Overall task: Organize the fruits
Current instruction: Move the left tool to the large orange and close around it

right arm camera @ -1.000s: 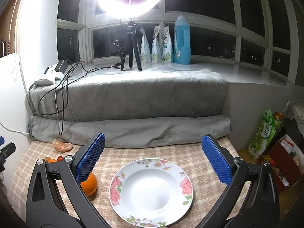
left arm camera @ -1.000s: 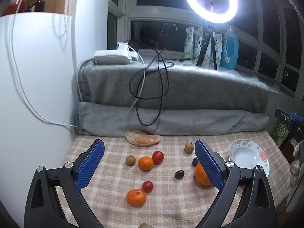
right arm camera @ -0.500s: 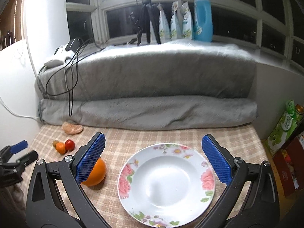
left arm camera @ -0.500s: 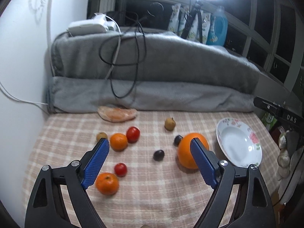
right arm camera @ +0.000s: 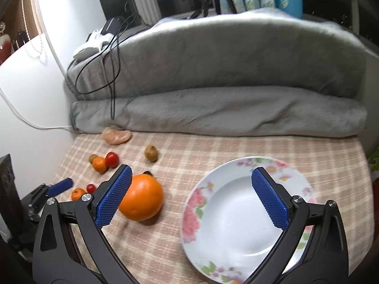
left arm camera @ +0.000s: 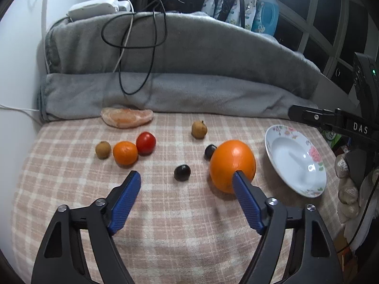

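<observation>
Fruits lie on a checked cloth. A big orange point(left arm camera: 232, 164) sits left of a white flowered plate point(left arm camera: 295, 161). My left gripper point(left arm camera: 186, 181) is open and empty, low over the cloth, its right finger just before the orange. A dark plum point(left arm camera: 182, 172) lies ahead between the fingers. A mandarin point(left arm camera: 125, 152), tomato point(left arm camera: 146, 142) and two brown longans point(left arm camera: 103, 149) point(left arm camera: 199, 129) lie farther back. My right gripper point(right arm camera: 189, 184) is open and empty above the plate point(right arm camera: 236, 215), with the orange point(right arm camera: 142, 200) by its left finger.
A peeled citrus segment point(left arm camera: 126, 117) lies against the folded grey blanket point(left arm camera: 177, 71) at the back. A white wall point(left arm camera: 16, 59) bounds the left. Cables point(left arm camera: 132, 35) hang over the blanket. A small mandarin point(right arm camera: 78, 193) and tomato point(right arm camera: 91, 187) lie near the front left.
Both grippers have dropped lower and moved forward toward the cloth. The left now has the big orange at its right fingertip. The right has tilted down over the plate.
</observation>
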Tool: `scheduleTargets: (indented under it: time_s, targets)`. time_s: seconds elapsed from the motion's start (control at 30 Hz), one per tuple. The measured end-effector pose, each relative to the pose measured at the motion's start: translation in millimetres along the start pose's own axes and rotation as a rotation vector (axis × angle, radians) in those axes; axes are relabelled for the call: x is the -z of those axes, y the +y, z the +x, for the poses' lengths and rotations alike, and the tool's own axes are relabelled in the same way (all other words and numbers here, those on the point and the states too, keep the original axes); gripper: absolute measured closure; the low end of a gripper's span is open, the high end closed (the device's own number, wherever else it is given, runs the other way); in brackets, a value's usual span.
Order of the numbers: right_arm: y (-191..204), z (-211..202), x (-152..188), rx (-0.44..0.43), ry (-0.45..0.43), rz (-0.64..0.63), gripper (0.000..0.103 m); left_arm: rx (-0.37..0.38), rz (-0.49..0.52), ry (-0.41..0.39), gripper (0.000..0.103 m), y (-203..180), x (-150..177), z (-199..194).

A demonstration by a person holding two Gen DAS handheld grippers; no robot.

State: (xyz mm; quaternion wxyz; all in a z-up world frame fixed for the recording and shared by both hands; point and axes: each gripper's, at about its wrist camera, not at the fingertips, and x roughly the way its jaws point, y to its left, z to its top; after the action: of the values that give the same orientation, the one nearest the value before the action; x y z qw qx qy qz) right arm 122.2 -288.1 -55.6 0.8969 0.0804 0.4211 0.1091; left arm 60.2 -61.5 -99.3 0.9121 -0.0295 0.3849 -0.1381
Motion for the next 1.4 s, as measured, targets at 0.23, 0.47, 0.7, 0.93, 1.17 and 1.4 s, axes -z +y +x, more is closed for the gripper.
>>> scheduleTargets:
  time_s: [0.23,0.47,0.7,0.93,1.17,1.4]
  targets:
    - [11,24,3,-0.095,0.094,0.008,0.012,0.022,-0.012,0.024,0.029,1,7,7]
    - [23,38,4,-0.143,0.157,-0.016,0.020,0.092,-0.036,0.054,0.036,-1,12,14]
    - [33,55,6,-0.184,0.228,-0.020,0.027,0.134,-0.041,0.082,0.041,-7,17,21]
    - [33,68,8,-0.207,0.284,-0.001,0.032,0.195,-0.056,0.118,0.042,-11,21,33]
    - [37,79,7,-0.229,0.318,-0.001,0.034,0.240,-0.076,0.140,0.046,-12,19,49]
    - [42,89,8,-0.279,0.363,0.021,0.034,0.271,-0.101,0.158,0.049,-13,15,68]
